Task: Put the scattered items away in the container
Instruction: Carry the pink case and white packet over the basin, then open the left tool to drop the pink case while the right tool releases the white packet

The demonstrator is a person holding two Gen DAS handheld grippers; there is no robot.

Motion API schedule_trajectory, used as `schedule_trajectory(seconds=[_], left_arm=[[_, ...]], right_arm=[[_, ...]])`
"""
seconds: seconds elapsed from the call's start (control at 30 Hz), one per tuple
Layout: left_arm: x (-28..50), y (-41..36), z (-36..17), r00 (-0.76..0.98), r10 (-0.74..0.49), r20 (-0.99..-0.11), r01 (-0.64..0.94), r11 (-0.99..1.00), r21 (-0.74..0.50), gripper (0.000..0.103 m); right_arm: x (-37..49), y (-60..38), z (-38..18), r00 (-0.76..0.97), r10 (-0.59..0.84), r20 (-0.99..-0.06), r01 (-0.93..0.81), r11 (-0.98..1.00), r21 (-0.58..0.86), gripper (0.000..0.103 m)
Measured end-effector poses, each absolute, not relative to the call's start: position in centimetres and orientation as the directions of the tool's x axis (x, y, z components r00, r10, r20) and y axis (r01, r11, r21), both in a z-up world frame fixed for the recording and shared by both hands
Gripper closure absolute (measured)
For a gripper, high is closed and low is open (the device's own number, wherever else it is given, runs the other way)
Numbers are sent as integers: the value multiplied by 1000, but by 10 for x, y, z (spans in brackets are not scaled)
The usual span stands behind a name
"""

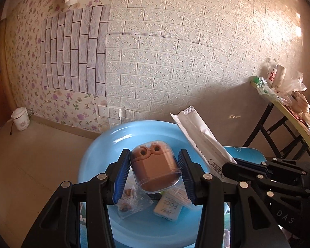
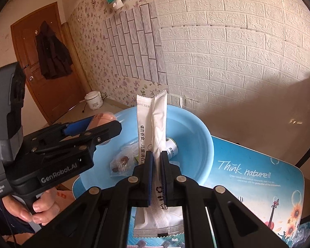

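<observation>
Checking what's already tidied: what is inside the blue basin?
In the basin: a clear bag of brown bits and a small white bottle. The held pouch and left gripper hide the rest.

Basin (image 2: 204, 144) on table (image 2: 248, 177); clear bag (image 2: 122, 161), small bottle (image 2: 172, 147) inside basin.

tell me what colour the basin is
Light blue; the basin shows best in the right wrist view.
</observation>
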State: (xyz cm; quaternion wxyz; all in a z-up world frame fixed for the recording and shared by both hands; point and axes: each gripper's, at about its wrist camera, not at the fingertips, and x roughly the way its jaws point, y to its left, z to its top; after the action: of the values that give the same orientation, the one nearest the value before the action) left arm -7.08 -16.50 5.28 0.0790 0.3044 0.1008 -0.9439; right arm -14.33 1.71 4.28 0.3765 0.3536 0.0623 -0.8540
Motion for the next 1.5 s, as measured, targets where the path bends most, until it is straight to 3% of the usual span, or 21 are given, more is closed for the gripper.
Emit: schedule_trajectory(seconds=[0.47, 1.07, 1.17, 1.23, 1.5], left_arm=[[-71, -199, 57, -797, -121, -592, 230, -967, -111, 58], [-90, -207, 40, -768, -95, -633, 195, -977, -91, 57], [-89, -203, 40, -779, -96, -620, 181, -981, -75, 47], [-89, -202, 43, -785, -103, -610, 179, -982, -65, 26], [-90, -203, 47, -797, -99, -595, 170, -983, -65, 24]], right_arm=[[-146, -16, 56, -483, -625, -614, 671, -714, 198, 96], [-158, -31, 39, -480, -599, -641, 633, -742, 220, 96], [-163, -30, 35, -478, -591, -650, 626, -748, 219, 96], [-164, -30, 32, -476, -587, -655, 622, -751, 221, 96], [-169, -28, 27, -473, -587, -657, 612, -755, 234, 96]])
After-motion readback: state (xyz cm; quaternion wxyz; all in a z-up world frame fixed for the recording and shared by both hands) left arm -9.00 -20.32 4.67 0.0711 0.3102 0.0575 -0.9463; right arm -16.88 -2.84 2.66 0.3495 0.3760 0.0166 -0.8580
